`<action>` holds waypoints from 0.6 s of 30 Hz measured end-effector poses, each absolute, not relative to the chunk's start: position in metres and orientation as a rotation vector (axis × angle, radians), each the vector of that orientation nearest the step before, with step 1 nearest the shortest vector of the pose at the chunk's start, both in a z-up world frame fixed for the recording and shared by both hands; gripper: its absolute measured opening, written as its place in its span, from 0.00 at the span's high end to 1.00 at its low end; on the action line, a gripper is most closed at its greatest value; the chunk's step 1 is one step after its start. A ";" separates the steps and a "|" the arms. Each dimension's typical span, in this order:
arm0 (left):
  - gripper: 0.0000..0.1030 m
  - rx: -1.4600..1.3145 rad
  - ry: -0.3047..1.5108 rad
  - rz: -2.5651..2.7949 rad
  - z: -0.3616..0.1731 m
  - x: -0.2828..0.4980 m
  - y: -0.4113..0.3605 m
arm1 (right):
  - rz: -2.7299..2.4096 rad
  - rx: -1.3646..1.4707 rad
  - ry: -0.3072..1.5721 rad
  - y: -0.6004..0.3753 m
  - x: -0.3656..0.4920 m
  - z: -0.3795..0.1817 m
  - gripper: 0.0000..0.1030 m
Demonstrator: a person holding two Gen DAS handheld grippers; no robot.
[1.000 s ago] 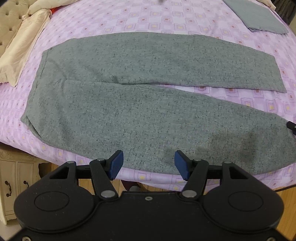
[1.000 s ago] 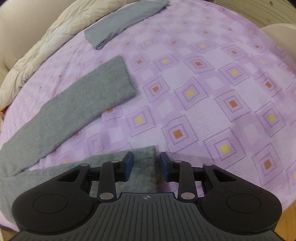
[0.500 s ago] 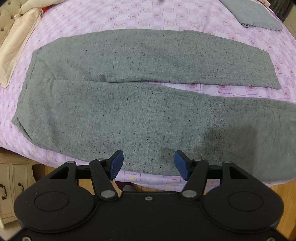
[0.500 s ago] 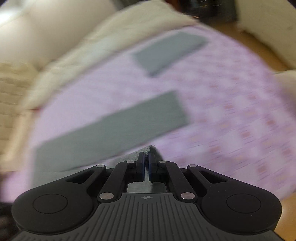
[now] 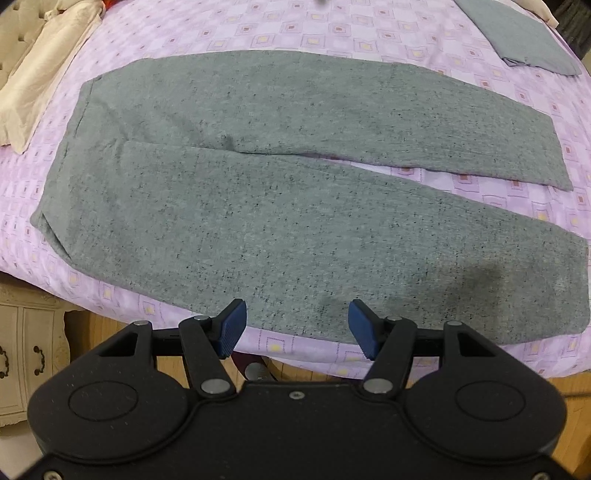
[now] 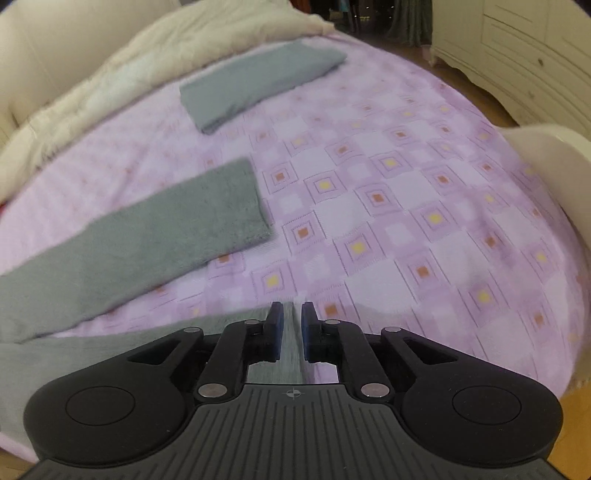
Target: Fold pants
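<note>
Grey speckled pants (image 5: 295, 206) lie flat on the purple patterned bed (image 5: 258, 29), waist to the left and both legs running right. My left gripper (image 5: 295, 325) hovers open over the near leg's front edge, nothing between its blue pads. In the right wrist view the far leg (image 6: 147, 236) ends mid-bed and the near leg (image 6: 92, 354) runs under my right gripper (image 6: 292, 321). Its jaws are opening, a narrow gap apart, with a streak of the near leg's grey cuff cloth between them, and the pads do not look pressed on it.
A folded grey garment (image 6: 258, 81) lies at the far side of the bed, also the folded garment (image 5: 528, 37) at top right. A cream quilt (image 6: 147, 55) is bunched along the headboard side. A cream bedside cabinet (image 5: 22, 350) stands below the bed's left edge. White drawers (image 6: 517, 55) stand beyond the bed.
My right gripper closed on the near leg's cuff, rose with it, and its jaws have now parted slightly. The near leg's right end shifted. My left gripper stayed open and nearly still.
</note>
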State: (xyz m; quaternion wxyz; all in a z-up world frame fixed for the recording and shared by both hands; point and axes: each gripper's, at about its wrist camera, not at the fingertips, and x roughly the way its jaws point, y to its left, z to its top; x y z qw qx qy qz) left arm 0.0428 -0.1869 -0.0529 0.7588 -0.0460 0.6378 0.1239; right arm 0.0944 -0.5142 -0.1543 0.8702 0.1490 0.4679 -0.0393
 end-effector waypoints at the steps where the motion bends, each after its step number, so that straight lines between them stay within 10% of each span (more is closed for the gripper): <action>1: 0.37 -0.095 1.387 0.262 -0.053 0.043 -0.189 | -0.071 0.300 0.980 -0.512 0.085 -0.153 0.90; 18: 0.37 -0.022 1.362 0.200 -0.047 0.037 -0.213 | 0.016 0.287 1.035 -0.501 0.042 -0.195 0.69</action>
